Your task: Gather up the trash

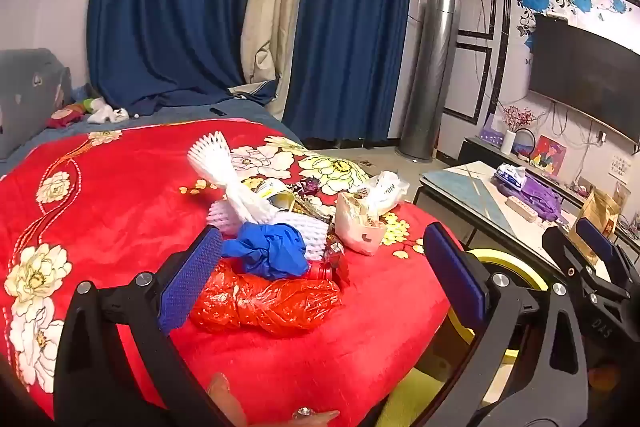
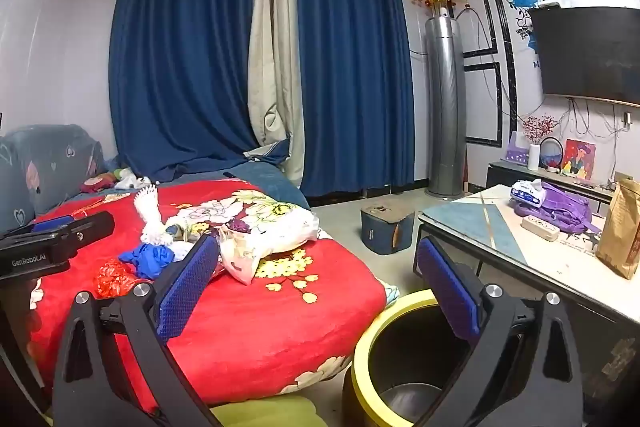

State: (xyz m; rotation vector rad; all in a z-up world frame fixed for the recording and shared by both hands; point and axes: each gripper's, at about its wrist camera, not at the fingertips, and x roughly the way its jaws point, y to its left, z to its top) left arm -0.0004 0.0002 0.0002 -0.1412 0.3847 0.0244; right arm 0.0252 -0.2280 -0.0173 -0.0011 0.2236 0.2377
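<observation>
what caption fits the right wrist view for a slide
Open right hand-held gripper above a yellow-rimmed bin beside trash on a red blanket.

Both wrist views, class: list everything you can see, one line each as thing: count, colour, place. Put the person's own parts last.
blanket: one, red with flowers, on the bed
plastic bag: one, red, crumpled, front of the litter pile
glove: one, blue, on the pile behind the red bag
foam nets: at least two, white, back of the pile
white bag: one, white, right of the pile
bin: one, black with yellow rim, on the floor beside the bed
curtains: two, blue, far wall
television: one, black, right wall
table: one, pale, right
paper bag: one, brown, on the table
left tongs: one, black with blue pads, open, over the pile
right tongs: one, same colours, open, near the bin
</observation>
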